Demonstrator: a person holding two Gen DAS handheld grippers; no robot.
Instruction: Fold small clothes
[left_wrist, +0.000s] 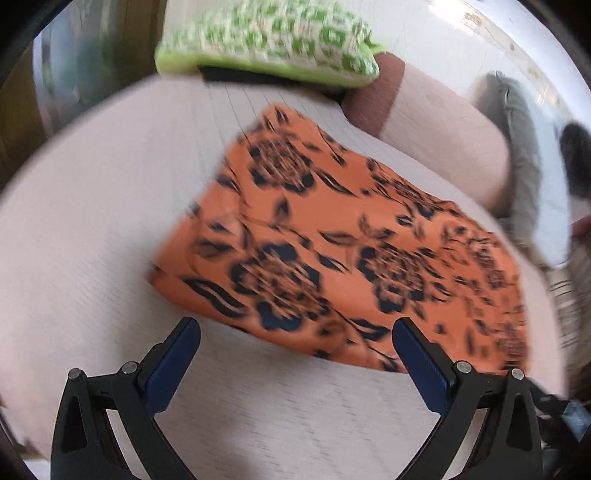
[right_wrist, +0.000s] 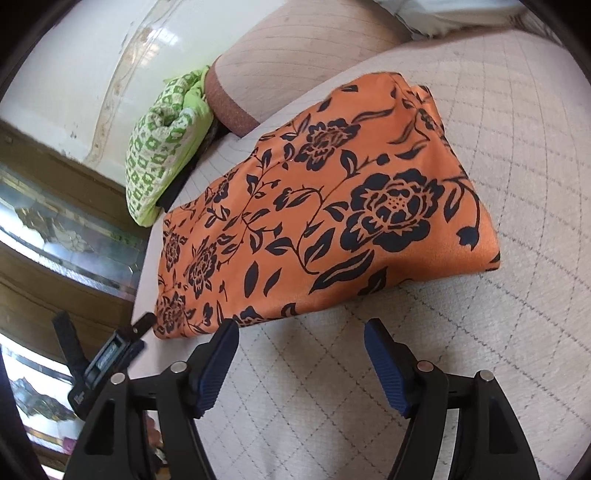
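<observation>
Cloth: an orange garment (right_wrist: 325, 206) with dark flowers lies folded flat in a long strip on the quilted bed (right_wrist: 480, 332), nothing holding it.

Left gripper (left_wrist: 295, 332): jaws wide apart and empty, hovering at the strip's near edge; its right finger overlaps the hem in this view, though I can't tell whether it touches.

Right gripper (right_wrist: 301, 328): jaws apart and empty too, tilted down at the bed just short of the near long edge; the left fingertip sits right at the hem, the right finger over bare quilt.

Key relation: the strip's long axis runs slantwise across both views, so each gripper faces a long side rather than an end. The left gripper (right_wrist: 107, 354), seen from the right wrist, waits by the near-left corner, while the right one stands further along the same edge. Both look about equally near, one toward each end of the edge.

Right view only: sharp detail — the thick folded end at far right with stacked layers, and the other gripper's body by the corner.

Left view only: heavily blurred, but it shows grey cloth (left_wrist: 517, 155) heaped at the far right of the bed.

Both views: a green-and-white pillow (left_wrist: 269, 40) beyond the strip, well apart from it.

Next, I'd judge: take the near edge or an end and fold the strip shorter.
</observation>
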